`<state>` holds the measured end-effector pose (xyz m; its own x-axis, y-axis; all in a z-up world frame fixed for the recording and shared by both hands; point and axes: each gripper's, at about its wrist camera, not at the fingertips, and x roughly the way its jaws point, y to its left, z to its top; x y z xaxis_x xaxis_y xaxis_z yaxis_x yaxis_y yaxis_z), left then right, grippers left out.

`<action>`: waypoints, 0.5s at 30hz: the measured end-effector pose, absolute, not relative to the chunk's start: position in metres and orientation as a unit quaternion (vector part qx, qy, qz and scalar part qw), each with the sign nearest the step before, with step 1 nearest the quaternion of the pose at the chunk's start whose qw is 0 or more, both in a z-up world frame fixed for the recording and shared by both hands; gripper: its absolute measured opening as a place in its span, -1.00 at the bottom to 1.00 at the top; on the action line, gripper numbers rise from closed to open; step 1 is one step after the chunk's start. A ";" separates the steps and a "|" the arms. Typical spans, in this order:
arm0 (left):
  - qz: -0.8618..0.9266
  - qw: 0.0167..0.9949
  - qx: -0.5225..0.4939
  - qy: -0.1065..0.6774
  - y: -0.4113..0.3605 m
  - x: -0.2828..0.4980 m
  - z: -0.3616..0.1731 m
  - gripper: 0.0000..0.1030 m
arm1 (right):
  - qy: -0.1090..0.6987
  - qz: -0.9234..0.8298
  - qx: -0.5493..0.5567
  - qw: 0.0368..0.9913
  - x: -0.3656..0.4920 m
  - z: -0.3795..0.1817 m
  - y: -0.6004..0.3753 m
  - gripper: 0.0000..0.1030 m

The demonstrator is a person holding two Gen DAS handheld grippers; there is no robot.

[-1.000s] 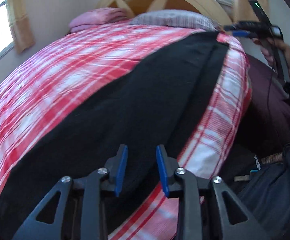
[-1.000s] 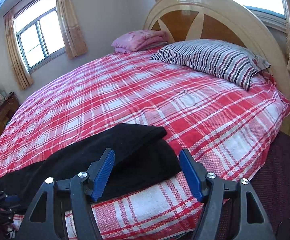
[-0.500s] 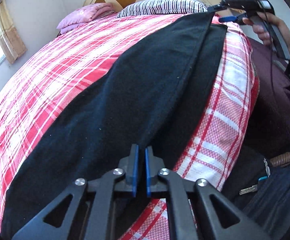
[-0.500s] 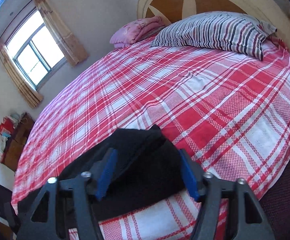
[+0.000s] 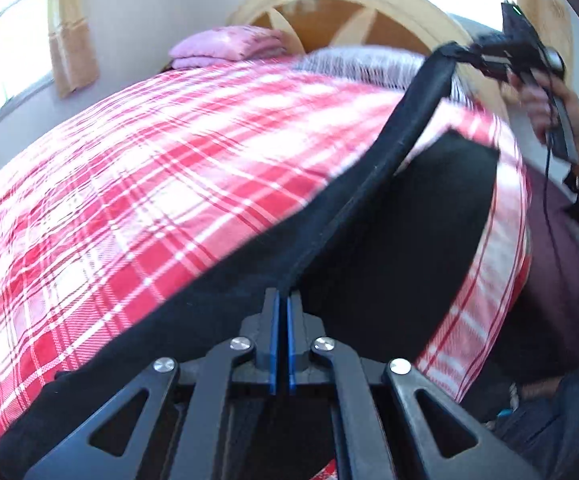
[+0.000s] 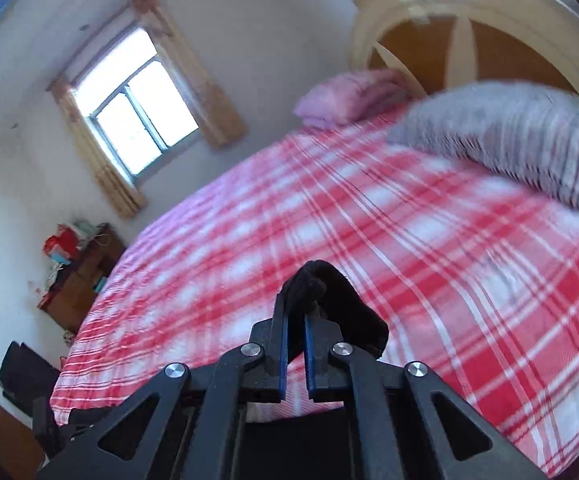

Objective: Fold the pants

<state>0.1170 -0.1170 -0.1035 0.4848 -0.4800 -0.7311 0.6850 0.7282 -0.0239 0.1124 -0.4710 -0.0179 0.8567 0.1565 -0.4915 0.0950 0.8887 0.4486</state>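
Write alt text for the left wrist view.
The left gripper is shut on the edge of black fabric pants, which stretch taut across a red-and-white plaid bedsheet to the right gripper, held in a hand near the headboard.

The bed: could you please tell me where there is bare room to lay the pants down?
Free: the wide plaid bedspread between the window-side edge and the striped pillow. Crowded: the headboard end, with the pink folded bedding, and the near edge under the black pants.
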 end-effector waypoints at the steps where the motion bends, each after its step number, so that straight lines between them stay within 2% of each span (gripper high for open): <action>1: -0.344 0.853 0.125 0.372 -0.112 0.119 -0.100 -0.92 | 0.253 0.030 0.231 0.939 0.108 -0.012 -0.467 -0.88; 4: -0.361 0.845 0.124 0.373 -0.110 0.111 -0.103 -0.92 | 0.265 0.008 0.218 0.939 0.091 -0.021 -0.465 -0.88; 10: -0.408 0.810 0.168 0.386 -0.127 0.077 -0.131 -0.92 | 0.339 -0.061 0.235 0.909 0.040 -0.097 -0.495 -0.88; 15: -0.399 0.798 0.213 0.399 -0.141 0.068 -0.158 -0.92 | 0.365 -0.051 0.269 0.890 0.018 -0.131 -0.509 -0.83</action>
